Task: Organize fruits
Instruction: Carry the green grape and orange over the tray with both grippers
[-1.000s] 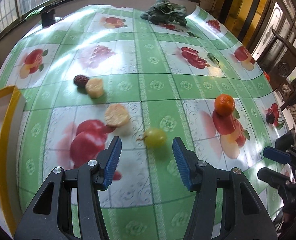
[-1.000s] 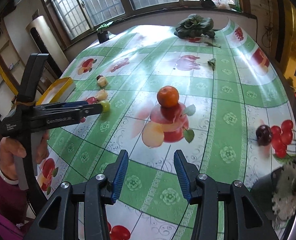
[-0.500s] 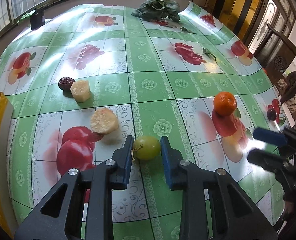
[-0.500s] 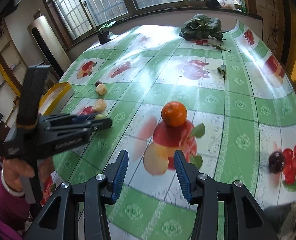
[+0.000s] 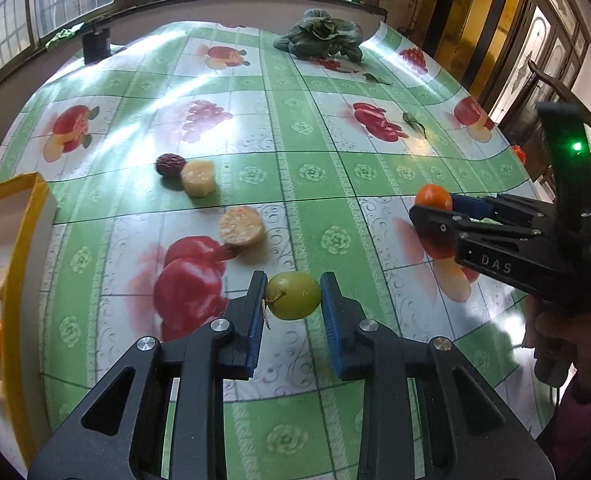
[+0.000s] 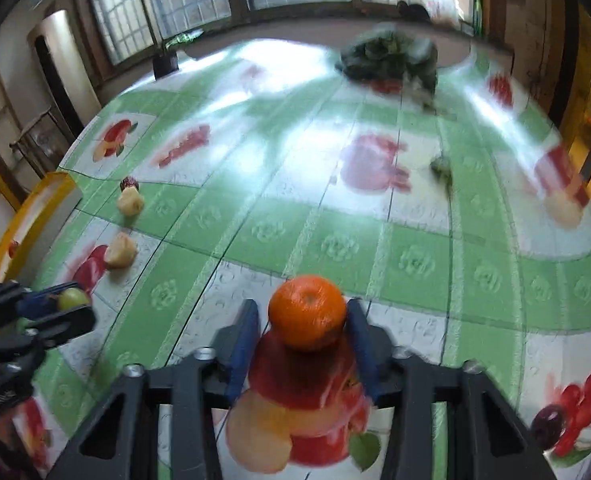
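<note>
A green round fruit [image 5: 293, 296] sits between the blue pads of my left gripper [image 5: 293, 280], which is shut on it just above the fruit-print tablecloth [image 5: 335, 184]. The same fruit [image 6: 72, 298] shows at the left edge of the right wrist view. An orange [image 6: 306, 312] rests on the cloth between the fingers of my right gripper [image 6: 303, 316]. Those jaws are closing, and a thin gap still shows beside the left pad. In the left wrist view the orange [image 5: 433, 197] peeks out past the right gripper's fingertips.
Two pale yellow fruit pieces [image 5: 198, 178] [image 5: 241, 226] and a dark red date [image 5: 170, 165] lie left of centre. A yellow-rimmed tray [image 5: 19, 240] at the left edge holds several fruits. Leafy greens [image 5: 319, 38] lie at the far end, and a dark cherry [image 6: 547, 426] at the near right.
My left jaws came together on the green fruit and have stayed on it. My right gripper moved forward and down until the orange stood between its fingers, and its jaws narrowed.
</note>
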The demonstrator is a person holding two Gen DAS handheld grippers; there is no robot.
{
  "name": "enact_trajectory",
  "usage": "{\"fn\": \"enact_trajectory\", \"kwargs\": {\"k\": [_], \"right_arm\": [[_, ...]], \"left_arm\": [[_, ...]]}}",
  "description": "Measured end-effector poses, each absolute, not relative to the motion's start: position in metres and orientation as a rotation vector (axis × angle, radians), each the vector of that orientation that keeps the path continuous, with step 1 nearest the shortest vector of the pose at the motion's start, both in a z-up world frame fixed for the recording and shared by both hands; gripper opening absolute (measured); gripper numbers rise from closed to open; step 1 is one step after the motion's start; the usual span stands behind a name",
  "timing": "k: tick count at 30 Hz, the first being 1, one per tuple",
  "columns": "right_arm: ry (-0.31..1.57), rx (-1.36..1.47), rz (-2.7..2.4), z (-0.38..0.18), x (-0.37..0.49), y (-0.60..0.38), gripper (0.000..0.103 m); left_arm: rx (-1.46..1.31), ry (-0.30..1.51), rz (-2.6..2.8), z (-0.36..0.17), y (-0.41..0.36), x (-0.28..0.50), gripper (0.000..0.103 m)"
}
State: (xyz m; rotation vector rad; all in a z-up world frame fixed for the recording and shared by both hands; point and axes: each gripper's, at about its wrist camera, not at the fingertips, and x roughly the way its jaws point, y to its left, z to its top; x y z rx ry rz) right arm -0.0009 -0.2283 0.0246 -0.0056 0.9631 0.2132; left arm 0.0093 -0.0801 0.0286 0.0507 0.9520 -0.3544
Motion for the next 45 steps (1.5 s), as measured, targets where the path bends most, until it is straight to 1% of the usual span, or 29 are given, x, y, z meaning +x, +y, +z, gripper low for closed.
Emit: {"fn": "enact_trajectory", "kwargs": {"k": [7, 14, 31, 45], "right_arm": [[0.953, 0.056, 0.265, 0.028, -0.018, -0.228, 0.036], [0.902, 0.099, 0.336, 0.046, -0.046, -0.214, 0.036], [0.849, 0.021, 0.469, 0.083, -0.086, -0.136, 0.036], [0.842, -0.076, 0.59, 0.092, -0.091, -0.069, 0.036]], "left_arm": [[0.021, 0.946, -0.321, 0.033, -0.063, -0.001, 0.026], [-0.001, 0.92, -0.285, 0.043, -0.039, -0.015, 0.026], [-0.021, 0.839, -0.153, 0.067, 0.017, -0.053, 0.026], [-0.041, 0.795, -0.034, 0.076, 0.067, -0.07, 0.026]]}}
